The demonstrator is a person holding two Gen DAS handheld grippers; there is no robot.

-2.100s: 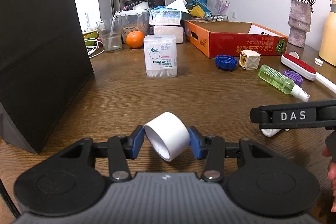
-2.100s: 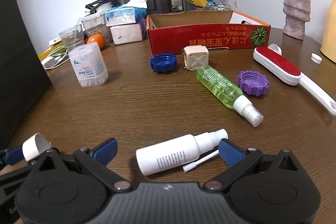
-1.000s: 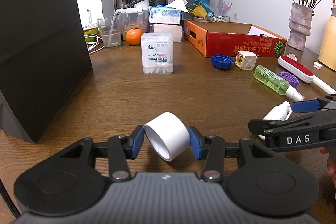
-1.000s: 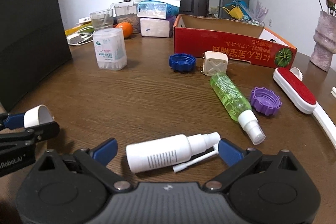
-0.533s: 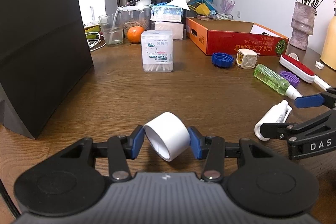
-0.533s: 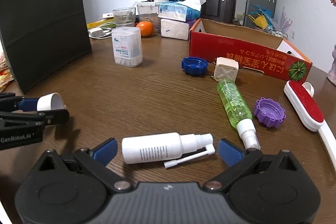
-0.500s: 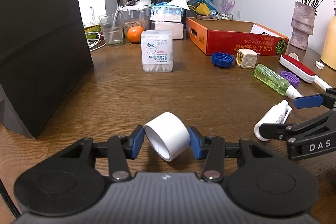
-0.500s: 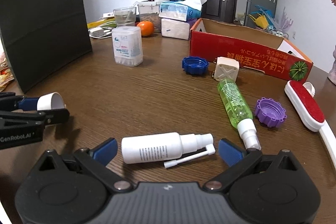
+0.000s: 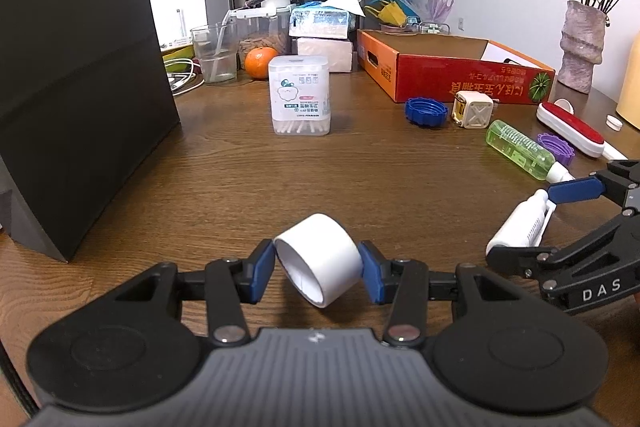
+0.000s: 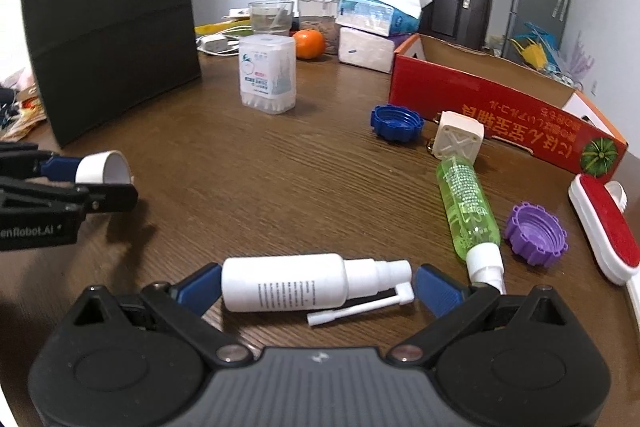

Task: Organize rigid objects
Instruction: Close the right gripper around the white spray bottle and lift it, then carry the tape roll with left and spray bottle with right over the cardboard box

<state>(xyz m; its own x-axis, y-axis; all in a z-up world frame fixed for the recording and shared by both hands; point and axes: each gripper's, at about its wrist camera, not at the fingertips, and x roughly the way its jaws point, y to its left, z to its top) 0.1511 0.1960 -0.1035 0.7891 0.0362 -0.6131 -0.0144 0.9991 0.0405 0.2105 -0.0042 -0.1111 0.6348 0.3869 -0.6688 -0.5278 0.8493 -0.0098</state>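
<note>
My left gripper [image 9: 319, 269] is shut on a white round cap [image 9: 320, 259] and holds it just above the wooden table; the cap also shows in the right wrist view [image 10: 104, 167]. My right gripper [image 10: 316, 287] is open, its jaws on either side of a white spray bottle [image 10: 296, 287] that lies on its side on the table. The left pad touches or nearly touches the bottle's base, the right pad stands a little off the nozzle. The bottle also shows in the left wrist view [image 9: 520, 227].
A green spray bottle [image 10: 468, 207], a purple cap [image 10: 536, 233], a blue cap [image 10: 396, 123], a cream cube [image 10: 458, 139] and a red lint brush [image 10: 604, 227] lie near a red cardboard box [image 10: 500, 115]. A cotton swab box [image 10: 267, 79] and a black bag [image 10: 108, 15] stand at left.
My right gripper has swung to the left and its jaws have narrowed around the white spray bottle. The left gripper and its cap have barely moved.
</note>
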